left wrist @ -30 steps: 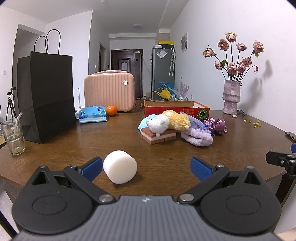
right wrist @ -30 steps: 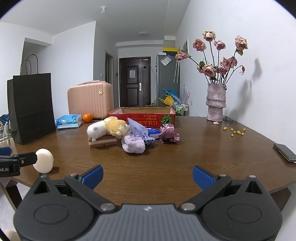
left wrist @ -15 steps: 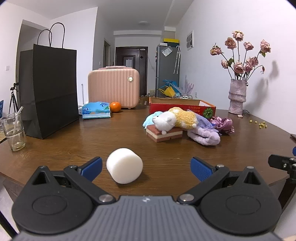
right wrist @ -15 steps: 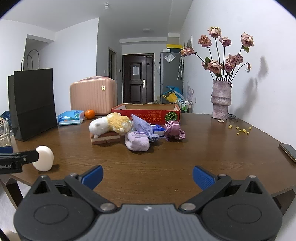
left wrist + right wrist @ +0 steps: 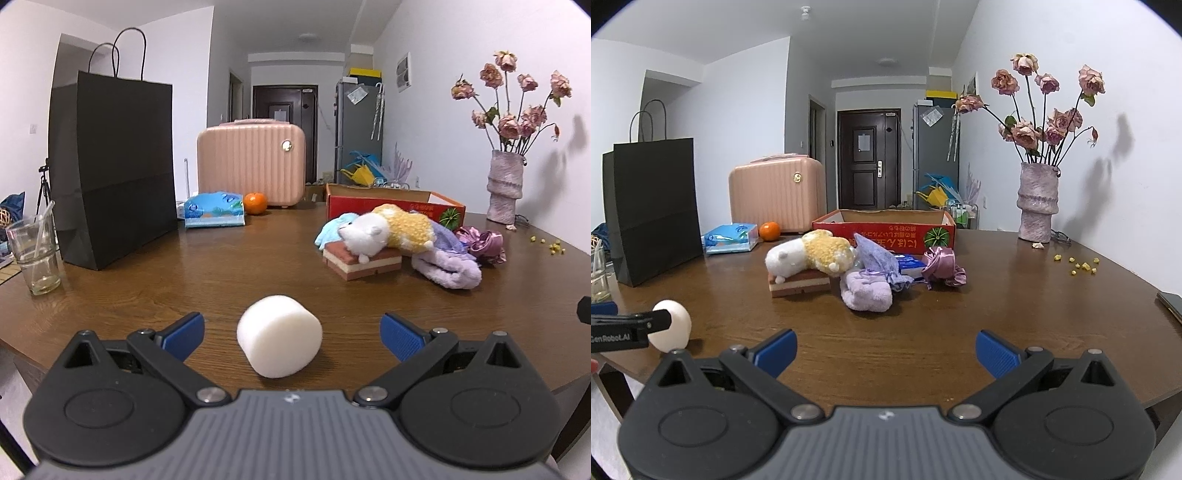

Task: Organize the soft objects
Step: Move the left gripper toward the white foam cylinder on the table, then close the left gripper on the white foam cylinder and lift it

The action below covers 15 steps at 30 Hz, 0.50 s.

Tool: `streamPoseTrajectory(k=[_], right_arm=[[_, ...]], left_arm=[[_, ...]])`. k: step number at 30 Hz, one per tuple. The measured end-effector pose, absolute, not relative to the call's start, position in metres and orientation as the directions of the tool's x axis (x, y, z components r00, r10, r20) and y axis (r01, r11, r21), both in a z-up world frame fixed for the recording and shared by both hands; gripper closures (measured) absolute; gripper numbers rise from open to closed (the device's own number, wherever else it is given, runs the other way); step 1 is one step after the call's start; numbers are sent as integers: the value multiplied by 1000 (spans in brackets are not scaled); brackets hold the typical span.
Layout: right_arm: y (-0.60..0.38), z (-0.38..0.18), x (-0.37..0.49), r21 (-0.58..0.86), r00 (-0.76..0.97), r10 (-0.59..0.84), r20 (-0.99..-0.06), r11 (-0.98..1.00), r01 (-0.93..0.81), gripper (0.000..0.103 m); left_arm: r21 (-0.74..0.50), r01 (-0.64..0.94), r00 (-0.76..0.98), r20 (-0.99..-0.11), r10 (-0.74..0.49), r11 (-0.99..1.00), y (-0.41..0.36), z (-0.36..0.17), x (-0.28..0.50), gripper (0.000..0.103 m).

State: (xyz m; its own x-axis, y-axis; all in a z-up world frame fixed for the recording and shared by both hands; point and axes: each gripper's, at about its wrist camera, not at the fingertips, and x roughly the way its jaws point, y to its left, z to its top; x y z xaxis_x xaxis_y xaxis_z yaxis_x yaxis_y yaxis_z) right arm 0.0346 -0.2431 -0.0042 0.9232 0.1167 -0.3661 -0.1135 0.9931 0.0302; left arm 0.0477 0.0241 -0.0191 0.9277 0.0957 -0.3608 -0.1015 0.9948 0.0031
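White foam cylinder (image 5: pixel 279 335), short and squat, lies on its side near the front edge of the round brown wooden desk (image 5: pixel 221 280), framed between the blue-padded fingers of the left gripper (image 5: pixel 291 334). That gripper is released, jaws spread wide, with clear wood on both sides of the foam and no pad touching it. From the right wrist view the same foam sits at about 9 o'clock, partly behind the left gripper's black finger.

Toward 1 o'clock of the foam, well apart, is the heap of other soft things: a white-and-yellow plush animal (image 5: pixel 384 230) draped over a brown-and-cream layered sponge block (image 5: pixel 364 260), a rolled lilac fleece sock (image 5: pixel 448 271), and a crumpled mauve satin bow (image 5: pixel 484 243). Just behind them stands an open red cardboard box (image 5: pixel 886 230), probably the place for them.

The right gripper (image 5: pixel 886 350) is also released and empty, pointing at the heap.

The step in hand looks like the approach to the foam. Next, the left gripper should ease forward a little and squeeze gently across the curved sides, since the foam will squash and could roll.
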Motion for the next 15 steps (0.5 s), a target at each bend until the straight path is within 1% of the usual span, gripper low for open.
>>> streamPoseTrajectory(k=[6, 15], right_arm=[[-244, -10, 52, 24, 919, 100, -381, 995, -98, 0], [-243, -11, 72, 15, 919, 104, -379, 994, -106, 0]], left_arm=[[6, -117, 916, -386, 110, 993, 29, -27, 65, 0], [15, -144, 899, -415, 138, 989, 32, -38, 86, 0]])
